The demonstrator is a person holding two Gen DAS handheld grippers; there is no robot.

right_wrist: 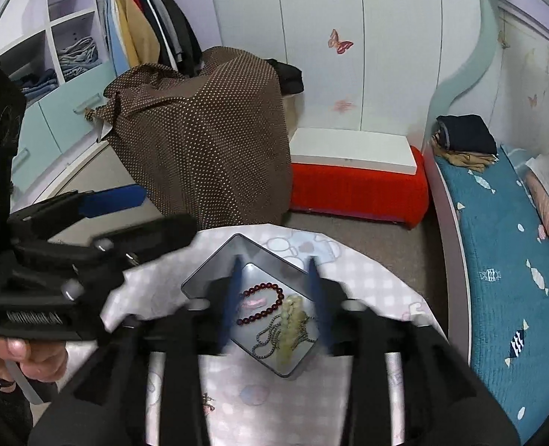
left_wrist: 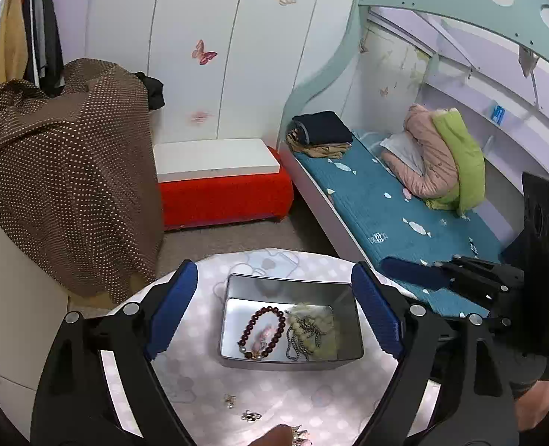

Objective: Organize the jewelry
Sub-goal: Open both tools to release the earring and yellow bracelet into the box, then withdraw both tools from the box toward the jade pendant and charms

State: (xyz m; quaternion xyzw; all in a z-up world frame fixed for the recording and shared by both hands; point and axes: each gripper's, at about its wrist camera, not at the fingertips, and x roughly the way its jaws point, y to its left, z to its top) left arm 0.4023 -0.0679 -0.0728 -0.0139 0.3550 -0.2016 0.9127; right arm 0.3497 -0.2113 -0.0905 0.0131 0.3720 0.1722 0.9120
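Observation:
A grey metal tin [left_wrist: 237, 293] [right_wrist: 215, 264] stands on a small table with a pink patterned cloth [left_wrist: 200, 379] [right_wrist: 259, 401]. In it lie a dark red bead bracelet [left_wrist: 250, 329] [right_wrist: 270, 288], a pale green bead string [left_wrist: 324, 325] [right_wrist: 291, 316], a metal chain [left_wrist: 298, 342] [right_wrist: 270, 336] and a small pink piece [right_wrist: 254, 303]. My left gripper [left_wrist: 274, 308] is open and empty, hovering over the tin. My right gripper [right_wrist: 276, 299] is open and blurred, also over the tin. Small loose jewelry pieces [left_wrist: 250, 415] lie on the cloth in front of the tin.
A bed with a teal cover [left_wrist: 386, 200] stands to the right. A red bench with a white top [left_wrist: 218, 171] stands behind the table. A brown dotted cloth [left_wrist: 70, 171] covers something at the left. A wardrobe with hanging clothes [right_wrist: 151, 29] stands at the back left.

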